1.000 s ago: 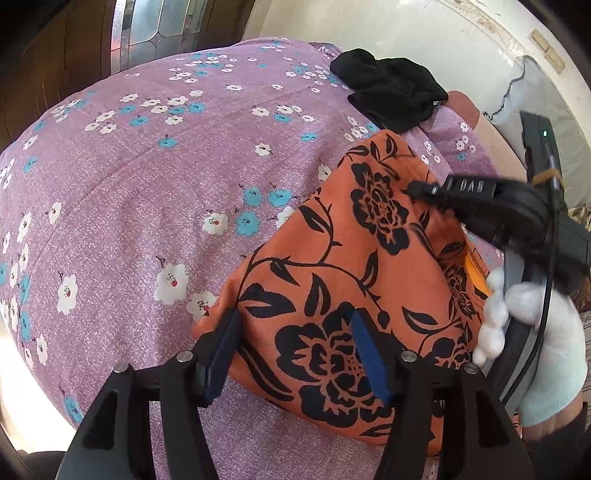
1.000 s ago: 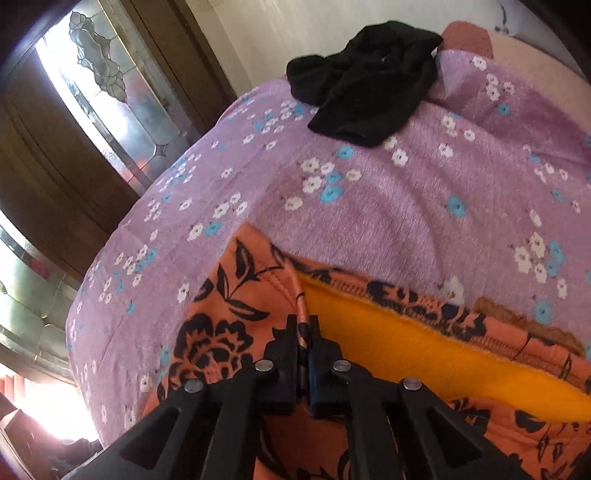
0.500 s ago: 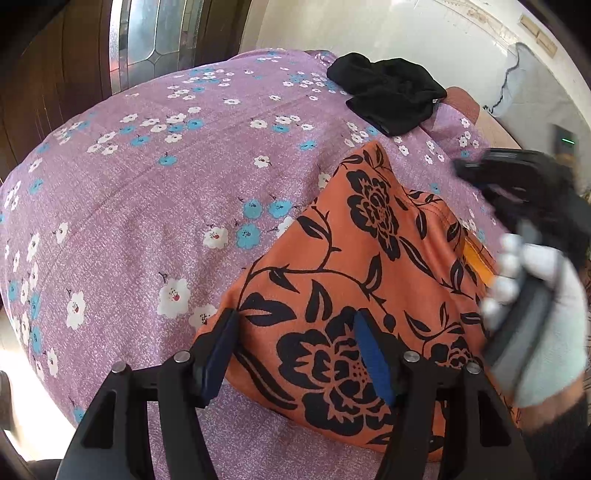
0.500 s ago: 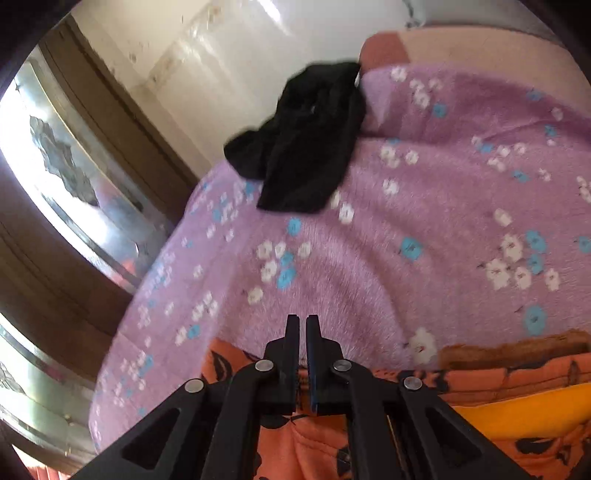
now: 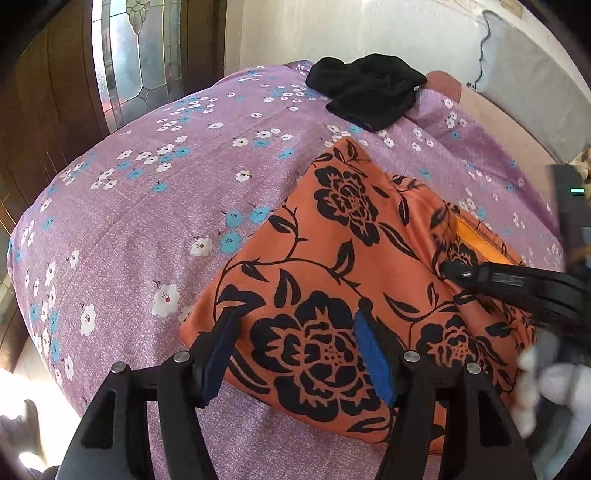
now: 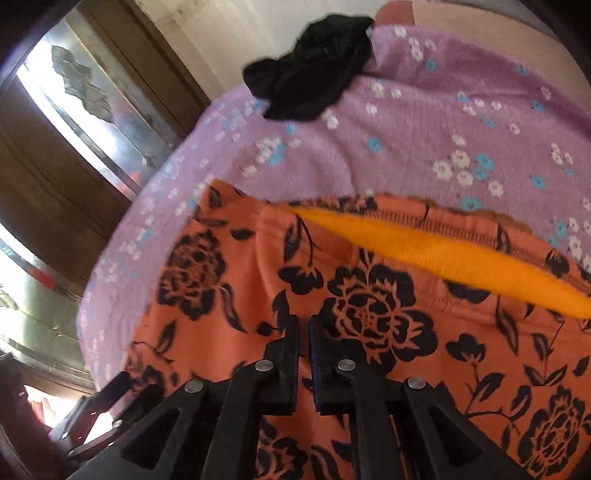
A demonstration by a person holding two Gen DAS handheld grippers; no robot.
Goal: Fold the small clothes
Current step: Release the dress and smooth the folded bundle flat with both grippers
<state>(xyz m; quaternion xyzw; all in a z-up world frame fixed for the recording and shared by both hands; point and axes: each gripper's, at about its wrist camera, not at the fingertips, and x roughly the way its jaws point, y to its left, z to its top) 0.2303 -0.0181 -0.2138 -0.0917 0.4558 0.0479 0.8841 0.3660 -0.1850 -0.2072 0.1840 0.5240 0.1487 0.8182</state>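
Purple floral sheet [image 5: 147, 206] covers pretty much the whole surface, w/ a stained-glass door [image 5: 136, 55] behind it on the left and a pale wall [image 5: 351, 29] at the back. Orange floral garment [image 5: 332, 266] lies flat on the sheet towards the near right, folded-looking, yellow lining [image 6: 443, 258] showing along its far edge in the right cam. Black garment [image 5: 365, 92] sits bunched at the far edge of the sheet, well apart from the orange one, nothing between them. Left gripper [image 5: 295, 332] is wide open, fingers straddling the near corner of the orange piece, tips right at the fabric but not pinching anything. Right gripper [image 6: 303, 332] has its fingers almost together, only a thin slit, nothing in between afaict; it's over the orange cloth, can't tell if touching. White-gloved hand [image 5: 546, 384] shows at the right edge of the left cam. Vs 1 s ago: right gripper was clamped on a fold of the orange cloth near the lining, now it's let go and the cloth lies flat. Left one basically same spot & opening.
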